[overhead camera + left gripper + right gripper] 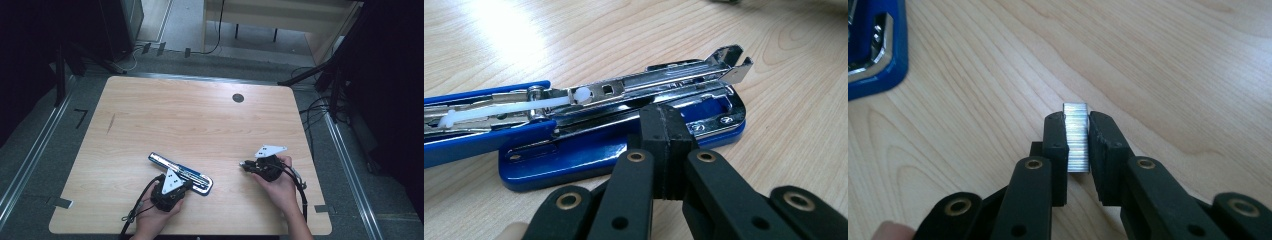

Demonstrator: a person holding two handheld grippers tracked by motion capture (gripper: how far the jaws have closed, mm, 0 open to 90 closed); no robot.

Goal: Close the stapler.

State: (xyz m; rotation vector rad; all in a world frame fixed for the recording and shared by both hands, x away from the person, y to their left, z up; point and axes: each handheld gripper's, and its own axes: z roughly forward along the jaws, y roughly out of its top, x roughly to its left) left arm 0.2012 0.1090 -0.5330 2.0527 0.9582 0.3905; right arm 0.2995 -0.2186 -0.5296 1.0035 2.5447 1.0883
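A blue stapler (181, 172) lies swung open on the wooden table (200, 120), its chrome staple channel (649, 85) exposed above the blue base (574, 155). My left gripper (186, 184) sits at the stapler's near end. Its jaws are shut, pad against pad, with the tip (663, 127) resting against the base; nothing shows between the pads. To the right, my right gripper (244, 164) is shut on a short silver strip of staples (1076, 142), held a little above the bare wood. A corner of the stapler (873, 47) shows at the upper left of the right gripper view.
A dark round grommet hole (238, 98) sits near the table's far edge. Beyond the table are a pale wooden desk (280, 20), floor cables (315, 107) and black stands (65, 65) at both sides. A hand holds each gripper near the front edge.
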